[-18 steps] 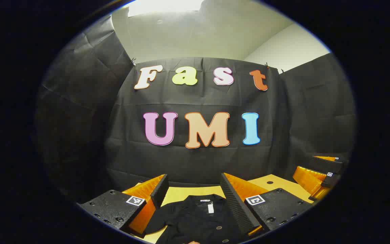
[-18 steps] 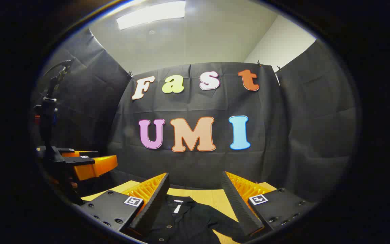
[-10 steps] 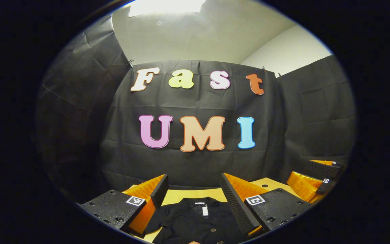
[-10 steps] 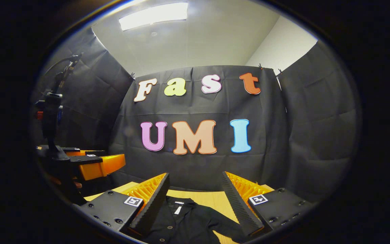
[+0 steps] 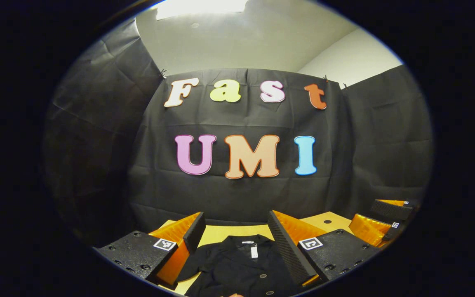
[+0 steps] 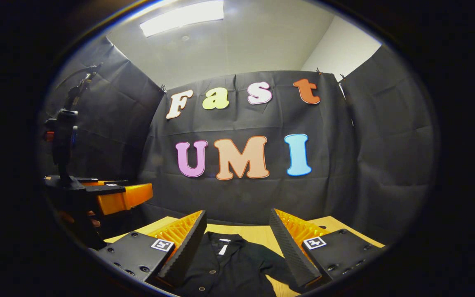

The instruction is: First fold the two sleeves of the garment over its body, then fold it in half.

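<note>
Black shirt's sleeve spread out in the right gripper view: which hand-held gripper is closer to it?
Right, it seems. The right hand-held gripper hovers over that sleeve; the left hand-held gripper hangs away past the black shirt's other side.

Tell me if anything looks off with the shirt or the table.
Nothing stands out. The black shirt lies open on the table, collar toward the wall, unfolded, with both grippers open above it.
</note>
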Tool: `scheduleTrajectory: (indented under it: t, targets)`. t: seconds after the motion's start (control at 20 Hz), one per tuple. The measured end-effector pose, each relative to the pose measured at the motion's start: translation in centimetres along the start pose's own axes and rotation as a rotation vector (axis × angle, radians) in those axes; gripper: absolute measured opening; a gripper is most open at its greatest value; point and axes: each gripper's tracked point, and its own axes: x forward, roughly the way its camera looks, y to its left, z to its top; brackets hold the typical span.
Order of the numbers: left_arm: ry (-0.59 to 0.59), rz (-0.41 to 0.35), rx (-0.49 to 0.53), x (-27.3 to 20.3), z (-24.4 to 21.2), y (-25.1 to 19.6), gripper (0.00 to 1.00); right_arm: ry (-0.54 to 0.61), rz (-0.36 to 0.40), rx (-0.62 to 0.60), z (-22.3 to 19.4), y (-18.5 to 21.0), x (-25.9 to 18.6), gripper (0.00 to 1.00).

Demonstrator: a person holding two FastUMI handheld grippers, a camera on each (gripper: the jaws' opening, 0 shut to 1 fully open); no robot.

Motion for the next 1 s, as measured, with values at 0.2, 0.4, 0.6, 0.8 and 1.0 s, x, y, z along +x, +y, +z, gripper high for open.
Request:
scheduleTrajectory:
  t: [0.2, 0.4, 0.6, 0.8, 1.0]
  targets:
    - [-0.006, 0.038, 0.007, 0.0, 0.3, 0.6, 0.92, 0.0, 0.027, -0.003, -0.1, 0.1, 0.8, 0.98]
    - [-0.018, 0.038, 0.019, 0.3, 0.7, 0.2, 0.92, -0.012, 0.05, -0.008, 0.4, 0.3, 1.3, 0.96]
    - [-0.028, 0.027, 0.008, 0.6, 0.8, -0.4, 0.92, -0.017, 0.046, -0.008, 0.9, 0.0, 1.4, 0.98]
    - [-0.021, 0.029, 0.007, 0.7, 0.5, -0.1, 0.92, -0.025, 0.04, -0.007, 1.1, -0.2, 1.3, 0.98]
    - [-0.015, 0.016, 0.005, 0.6, 0.2, -0.3, 0.92, -0.02, 0.043, -0.013, 1.0, 0.2, 1.3, 0.96]
